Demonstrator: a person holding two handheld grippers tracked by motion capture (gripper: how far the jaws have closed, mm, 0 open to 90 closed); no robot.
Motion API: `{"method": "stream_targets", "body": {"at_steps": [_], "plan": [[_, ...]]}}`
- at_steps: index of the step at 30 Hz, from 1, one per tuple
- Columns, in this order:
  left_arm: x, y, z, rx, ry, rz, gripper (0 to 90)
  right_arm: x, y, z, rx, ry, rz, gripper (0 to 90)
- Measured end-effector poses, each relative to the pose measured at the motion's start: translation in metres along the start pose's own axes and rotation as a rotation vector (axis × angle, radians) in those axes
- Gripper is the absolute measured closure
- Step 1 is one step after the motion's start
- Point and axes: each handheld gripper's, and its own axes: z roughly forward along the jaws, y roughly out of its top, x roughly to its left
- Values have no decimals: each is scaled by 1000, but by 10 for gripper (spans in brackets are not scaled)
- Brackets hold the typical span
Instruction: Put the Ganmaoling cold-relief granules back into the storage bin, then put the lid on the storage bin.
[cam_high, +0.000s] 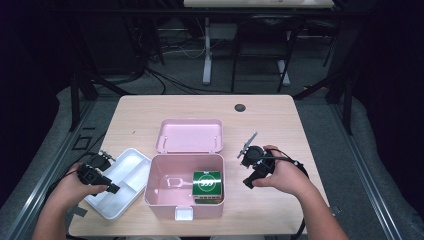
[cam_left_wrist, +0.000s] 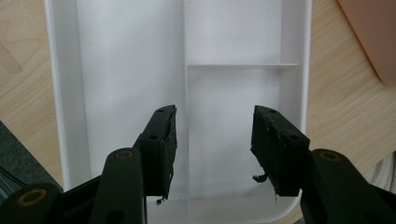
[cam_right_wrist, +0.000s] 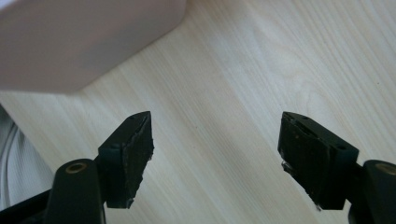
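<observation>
Judged about midway: pink box (cam_high: 184, 192) open on the surface (cam_high: 280, 125), lid (cam_high: 190, 135) lying behind it, one green packet (cam_high: 207, 184) inside, one white tray (cam_high: 122, 182) lifted out at its left. Left tongs (cam_left_wrist: 212, 144) wide over the tray, empty; right tongs (cam_right_wrist: 215, 154) wide, empty, beside the box. Refitting tray and lid probably left.

I'm looking at a light wooden table (cam_high: 280, 125) with a small dark round cap (cam_high: 240, 107) near its far edge. Behind it I see grey floor (cam_high: 190, 75), tangled black cables (cam_high: 165, 75) and a white desk leg (cam_high: 206, 55).
</observation>
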Motion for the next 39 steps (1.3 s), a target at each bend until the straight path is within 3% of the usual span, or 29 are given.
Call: {"method": "stream_targets", "body": {"at_steps": [5,8,12,15,18,20,22,26,29,33,39], "plan": [[-2,0,-1,-1,5,-5,509,0,-9,8,-37,-22,64,263],[-2,2,0,-1,12,-14,508,-2,-15,14,-86,4,108,263],[-2,4,1,-2,32,-24,508,-4,-21,19,-136,1,155,264],[-1,6,1,-11,32,-30,507,-4,-25,25,-168,-12,169,267],[0,8,2,-34,56,-38,507,-4,-27,27,-130,-19,160,268],[2,9,2,-15,84,-22,529,-5,-29,27,-159,-26,173,268],[4,9,5,4,98,-24,539,-6,-30,25,-153,-18,172,268],[7,9,8,44,91,-25,541,-7,-32,24,-170,-15,181,268],[9,10,6,41,109,-25,539,-7,-35,23,-169,-12,186,268],[13,16,3,19,96,-18,587,-7,-38,23,-199,0,201,268],[16,21,9,73,94,-2,614,-9,-42,21,-211,-1,219,268]]}}
